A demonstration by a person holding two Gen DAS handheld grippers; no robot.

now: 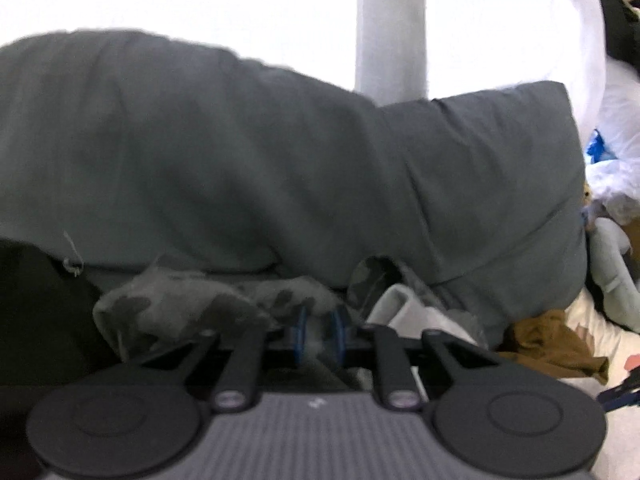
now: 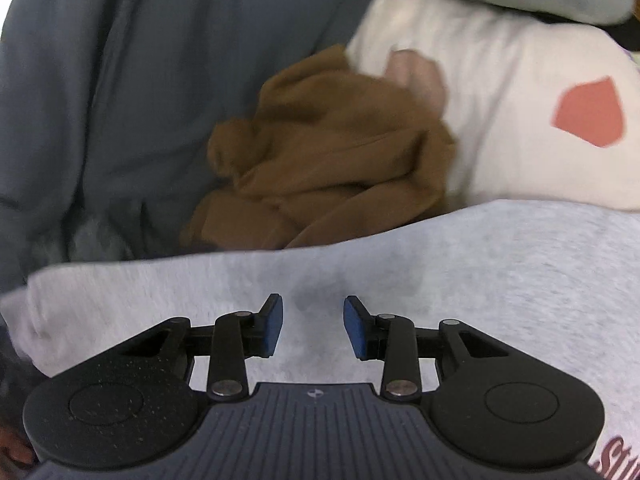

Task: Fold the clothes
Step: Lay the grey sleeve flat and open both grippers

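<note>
Home bedroom: rumpled grey duvet (image 1: 240, 152), patterned cream bedsheet (image 2: 500, 92), brown garment (image 2: 328, 152) at 12 o'clock.

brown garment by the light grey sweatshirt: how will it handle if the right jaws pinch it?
Brown garment lies crumpled in soft folds, so probably floppy: a pinch likely lifts one layer while the rest drapes. It looks thin, likely light. It abuts the grey sweatshirt, so it may drag.

Cream sheet (image 2: 500, 92) with red patches is bearing a brown garment (image 2: 332, 152), grey sweatshirt (image 2: 440, 264) and dark-grey cloth (image 2: 120, 80).
</note>
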